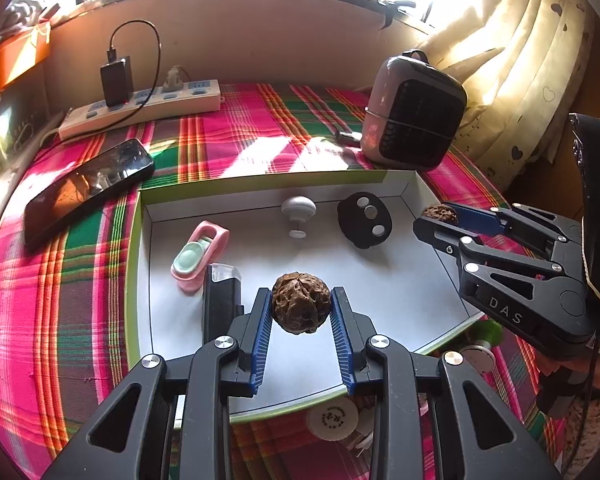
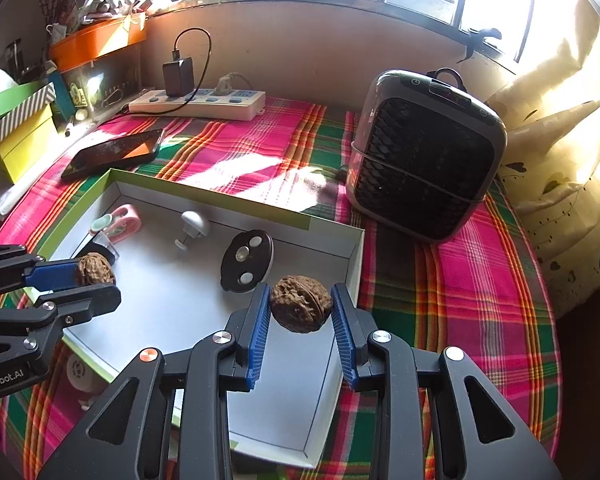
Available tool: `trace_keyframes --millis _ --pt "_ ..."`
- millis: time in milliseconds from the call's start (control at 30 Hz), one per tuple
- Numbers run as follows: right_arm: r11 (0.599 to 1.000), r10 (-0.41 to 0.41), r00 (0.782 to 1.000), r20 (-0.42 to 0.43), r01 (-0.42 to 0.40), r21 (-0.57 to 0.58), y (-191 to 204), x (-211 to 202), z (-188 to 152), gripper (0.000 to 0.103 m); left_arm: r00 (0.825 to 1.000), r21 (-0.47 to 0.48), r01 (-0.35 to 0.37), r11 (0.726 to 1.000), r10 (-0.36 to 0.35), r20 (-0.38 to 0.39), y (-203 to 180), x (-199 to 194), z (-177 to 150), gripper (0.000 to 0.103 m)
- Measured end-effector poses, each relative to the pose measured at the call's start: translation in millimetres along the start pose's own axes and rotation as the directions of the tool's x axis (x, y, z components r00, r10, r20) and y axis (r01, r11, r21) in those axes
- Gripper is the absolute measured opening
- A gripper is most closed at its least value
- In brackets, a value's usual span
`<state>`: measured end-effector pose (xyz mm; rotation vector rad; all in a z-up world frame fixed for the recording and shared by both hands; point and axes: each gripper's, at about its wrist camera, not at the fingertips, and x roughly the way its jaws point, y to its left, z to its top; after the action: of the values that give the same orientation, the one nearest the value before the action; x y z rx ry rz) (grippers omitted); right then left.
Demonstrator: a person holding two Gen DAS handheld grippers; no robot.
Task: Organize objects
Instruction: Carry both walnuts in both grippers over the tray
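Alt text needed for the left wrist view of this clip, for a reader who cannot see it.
The left gripper grips a walnut between blue pads above a shallow white tray on a plaid cloth. At right, the right gripper holds a second walnut over the tray's edge.

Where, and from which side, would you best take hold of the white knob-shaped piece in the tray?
Grip the white knob-shaped piece across its round cap, coming from above. It lies tipped, the thin stem pointing toward the camera, and the cap is its widest part, so the jaws seat there best.
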<state>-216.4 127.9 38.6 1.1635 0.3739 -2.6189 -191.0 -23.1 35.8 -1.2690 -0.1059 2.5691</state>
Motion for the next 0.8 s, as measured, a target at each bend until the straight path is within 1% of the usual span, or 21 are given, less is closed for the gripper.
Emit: trace_keyframes --millis 100,333,800 --pt "0.999 -0.028 1.000 -0.004 0.028 -0.030 3 7 3 0.032 1.000 0.000 -0.008 1.000 0.008 -0.004 2 4 1 0.027" --pt "0.996 -0.055 0.998 -0.009 0.054 -0.075 9 16 7 0.032 1.000 -0.002 -0.021 1.000 0.021 -0.012 5 12 4 0.027" --pt "0.995 -0.038 0.999 -0.030 0.035 -0.094 10 30 8 0.032 0.999 0.007 -0.032 0.999 0.032 -0.026 4 23 8 0.027"
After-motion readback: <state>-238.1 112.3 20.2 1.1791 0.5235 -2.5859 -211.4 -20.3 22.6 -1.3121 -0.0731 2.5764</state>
